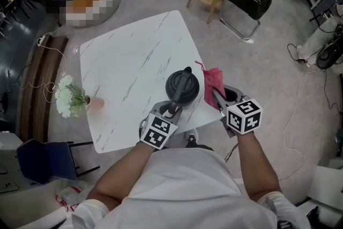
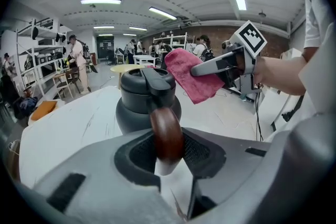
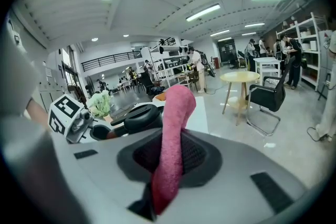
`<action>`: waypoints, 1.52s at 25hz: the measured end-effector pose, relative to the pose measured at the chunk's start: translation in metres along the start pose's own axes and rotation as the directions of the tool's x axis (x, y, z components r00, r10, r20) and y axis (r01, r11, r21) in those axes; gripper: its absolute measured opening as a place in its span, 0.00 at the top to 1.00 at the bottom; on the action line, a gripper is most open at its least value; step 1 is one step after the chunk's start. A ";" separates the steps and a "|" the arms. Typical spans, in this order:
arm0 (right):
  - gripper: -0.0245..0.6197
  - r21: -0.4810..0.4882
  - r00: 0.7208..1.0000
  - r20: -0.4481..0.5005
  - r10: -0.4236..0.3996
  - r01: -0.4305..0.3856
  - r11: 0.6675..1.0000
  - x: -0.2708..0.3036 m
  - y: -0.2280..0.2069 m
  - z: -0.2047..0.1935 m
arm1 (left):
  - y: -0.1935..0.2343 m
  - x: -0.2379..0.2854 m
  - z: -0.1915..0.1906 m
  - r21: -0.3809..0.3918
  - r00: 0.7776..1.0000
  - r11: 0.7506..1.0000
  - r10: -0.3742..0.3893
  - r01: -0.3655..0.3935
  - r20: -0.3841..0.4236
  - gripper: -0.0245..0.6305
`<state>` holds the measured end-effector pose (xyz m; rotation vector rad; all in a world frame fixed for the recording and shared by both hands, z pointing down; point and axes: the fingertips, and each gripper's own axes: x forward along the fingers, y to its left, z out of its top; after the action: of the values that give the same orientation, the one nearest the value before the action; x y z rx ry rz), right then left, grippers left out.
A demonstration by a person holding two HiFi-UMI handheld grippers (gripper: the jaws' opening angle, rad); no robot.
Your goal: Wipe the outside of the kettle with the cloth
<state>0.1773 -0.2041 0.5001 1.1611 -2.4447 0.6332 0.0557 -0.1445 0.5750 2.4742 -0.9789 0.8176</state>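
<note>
Kettle [image 1: 182,87]: dark grey, squat, black-lidded, with a brown wooden handle [image 1: 172,110]. Stands upright on the white marble-patterned square table [image 1: 134,56], toward five o'clock of the tabletop's middle in the head view, close to the edge nearest the person. Points its handle toward six o'clock, straight into the left gripper [image 1: 172,111]. Seen in the left gripper view with the kettle [image 2: 147,97] dead ahead and the rounded handle [image 2: 166,136] standing between the two mesh pads of the left gripper [image 2: 167,150], claw clamped on it from both sides. Holds, at three o'clock of the kettle, the pink terry cloth [image 1: 213,87] in the right gripper [image 1: 218,98], hanging off the table just beside the kettle's body; contact between the two not clear from any view. Shows in the right gripper view the cloth [image 3: 173,139] pinched as a thick upright fold between the pads of the right gripper [image 3: 170,162], claw closed tight on it, with the kettle [image 3: 139,118] at ten o'clock behind it. Keeps a bunch of white flowers [image 1: 67,96] at the table's nine-o'clock edge, well apart from the kettle.
</note>
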 end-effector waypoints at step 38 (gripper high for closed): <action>0.87 -0.065 0.979 -0.080 0.185 -0.191 0.980 0.127 0.174 -0.029 | 0.136 -0.104 -0.042 -0.774 0.926 0.599 0.137 0.204 0.351 0.80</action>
<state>-0.0329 -0.1706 0.5451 0.8700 -2.5109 0.6241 -0.1183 -0.1655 0.5572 1.8160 -1.0920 -0.1765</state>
